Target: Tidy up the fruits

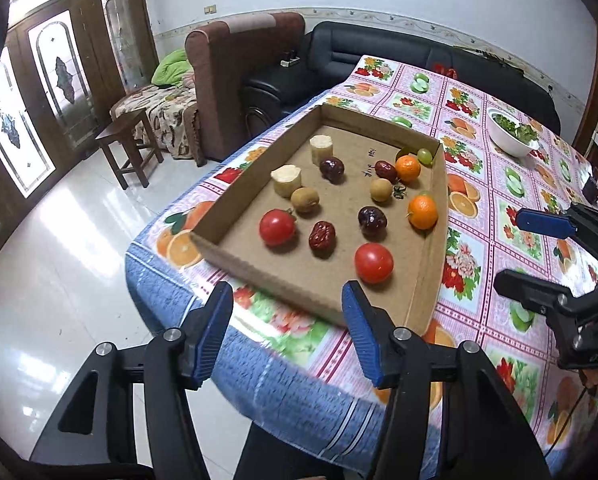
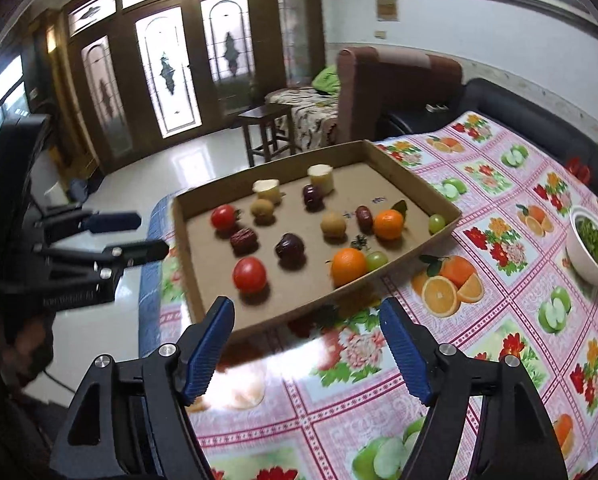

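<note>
Presently, both claws hovered at the near edge of the worktop [image 1: 495, 184], each spread wide and holding nothing. The left claw [image 1: 287, 336] pointed at the near wall of the cardboard tray [image 1: 435, 240]; the right claw [image 2: 307, 344] hung over the patterned cloth just short of the tray's near corner.

All the fruit lay inside the tray, loosely mixed: two tomatoes [image 1: 373, 262], two oranges [image 1: 422, 211], two wrinkled red dates [image 1: 322, 236], dark plums [image 1: 372, 219], brownish round fruits [image 1: 305, 199], two pale cut cylinders [image 1: 286, 180] and green grapes [image 1: 424, 155] at the far wall. Like kinds lay apart from each other, so the scene fitted either a sort partway through or a layout still to be grouped; the pictures did not settle which.

Handling notes, as judgement:
- Tomatoes and grapes were smooth, glossy and round. They would likely roll and bruise; closing gently across the widest part would suit them.
- Oranges had a dimpled rind and should tolerate a firmer grip.
- Dates were small, oblong and creased; gripping across the short axis should hold best.
- The cut cylinders stood on flat ends and were stable.
- The tray walls were low, thin cardboard; approaching from above would avoid nudging them.

A white bowl [image 1: 511, 132] of greens stood well apart.
</note>
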Tool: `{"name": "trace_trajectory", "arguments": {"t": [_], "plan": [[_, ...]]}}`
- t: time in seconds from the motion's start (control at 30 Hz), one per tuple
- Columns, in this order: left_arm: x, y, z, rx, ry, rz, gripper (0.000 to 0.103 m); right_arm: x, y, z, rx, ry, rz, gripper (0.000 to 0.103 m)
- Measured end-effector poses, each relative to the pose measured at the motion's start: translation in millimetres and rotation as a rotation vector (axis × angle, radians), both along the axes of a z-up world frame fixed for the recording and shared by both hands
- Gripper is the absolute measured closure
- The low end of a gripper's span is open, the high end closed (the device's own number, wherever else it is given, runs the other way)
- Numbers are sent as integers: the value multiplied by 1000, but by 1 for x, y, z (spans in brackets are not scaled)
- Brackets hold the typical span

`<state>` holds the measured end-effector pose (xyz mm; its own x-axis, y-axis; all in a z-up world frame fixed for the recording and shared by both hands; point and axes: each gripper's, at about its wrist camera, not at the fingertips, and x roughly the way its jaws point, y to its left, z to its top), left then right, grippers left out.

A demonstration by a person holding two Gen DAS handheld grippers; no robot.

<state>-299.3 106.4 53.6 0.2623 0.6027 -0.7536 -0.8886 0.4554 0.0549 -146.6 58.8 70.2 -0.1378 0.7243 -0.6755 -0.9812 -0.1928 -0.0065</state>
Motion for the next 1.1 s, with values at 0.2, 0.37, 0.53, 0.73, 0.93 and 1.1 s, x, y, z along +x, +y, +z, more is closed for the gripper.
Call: {"name": "trace_trajectory", "arguments": {"t": [0.2,0.37,0.53,0.73,0.93,1.1], "plan": [[-13,-12,3,6,7,-10,46,-16,-12,-7,-13,-47,89,26],[-23,-24,8,39,16,-12,46,-23,-18,-13,-21,-80,113,26],[-27,-32,8,46,25,-25,46,-24,-21,-14,-31,-89,133,26],[-29,-38,10,50,24,-35,46,-24,-20,-15,-37,-91,142,26],[-33,-39,14,57,8,-28,46,-26,-22,-11,-24,-95,143,26],[-38,-40,17,74,-8,-17,46,-28,-22,-6,-14,-97,143,26]]}}
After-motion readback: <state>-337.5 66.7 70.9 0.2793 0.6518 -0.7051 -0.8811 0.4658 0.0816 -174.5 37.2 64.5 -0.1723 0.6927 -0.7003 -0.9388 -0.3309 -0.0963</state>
